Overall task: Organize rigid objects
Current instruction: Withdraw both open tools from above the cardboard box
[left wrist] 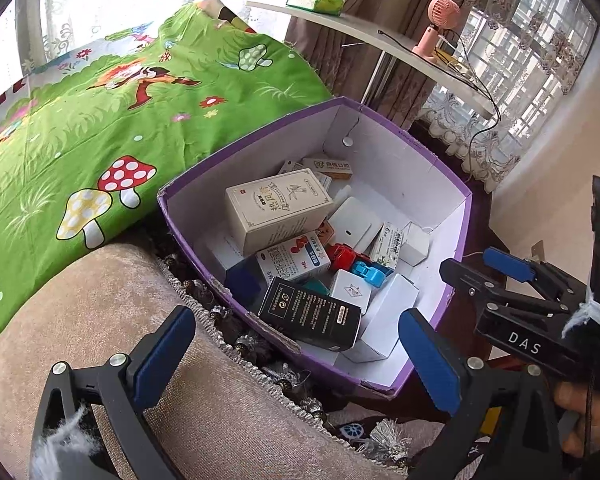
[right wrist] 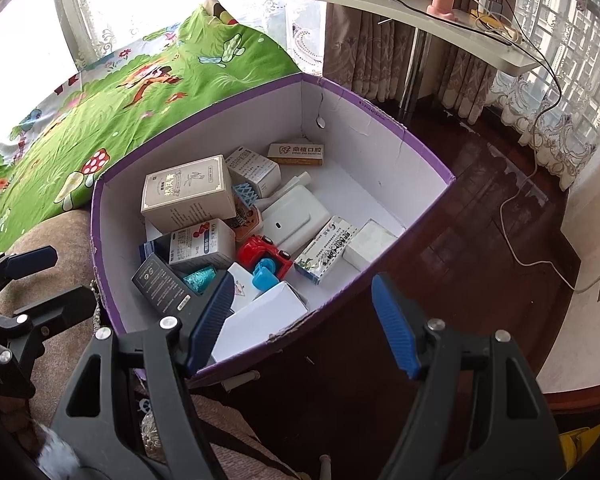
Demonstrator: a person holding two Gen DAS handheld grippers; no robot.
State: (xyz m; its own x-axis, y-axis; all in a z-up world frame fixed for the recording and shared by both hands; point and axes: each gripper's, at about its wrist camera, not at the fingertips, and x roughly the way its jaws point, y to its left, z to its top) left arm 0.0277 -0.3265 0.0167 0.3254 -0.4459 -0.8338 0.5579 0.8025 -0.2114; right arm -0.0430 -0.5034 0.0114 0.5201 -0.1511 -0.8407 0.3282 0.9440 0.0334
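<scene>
- While both point steeply down at the purple cardboard box with white inner walls [left wrist: 452, 248], the left claw [left wrist: 296, 354] stands with its blue pads spread wide, nothing between them, over the box's near rim.
- Right claw [right wrist: 306, 320] has its pads apart and holds nothing; it hangs over the box's near right corner.
- Inside the box lie many small cartons, heaped toward its left side: a beige upright-printed carton [left wrist: 278, 212] on top, a black carton with white print [left wrist: 312, 318] by the near wall, a red toy car [right wrist: 265, 258] and a blue plastic piece [right wrist: 265, 274] near the middle.
- Part of a hand [left wrist: 584, 416] shows at the lower right of the left view, mostly cut off.
- Print on the cartons is too small to read surely.
- Only the right view shows the dark wooden floor [right wrist: 472, 216] beside the box and a wall socket; the left view alone shows the beige cushion [left wrist: 100, 300] at the box's left wall.
</scene>
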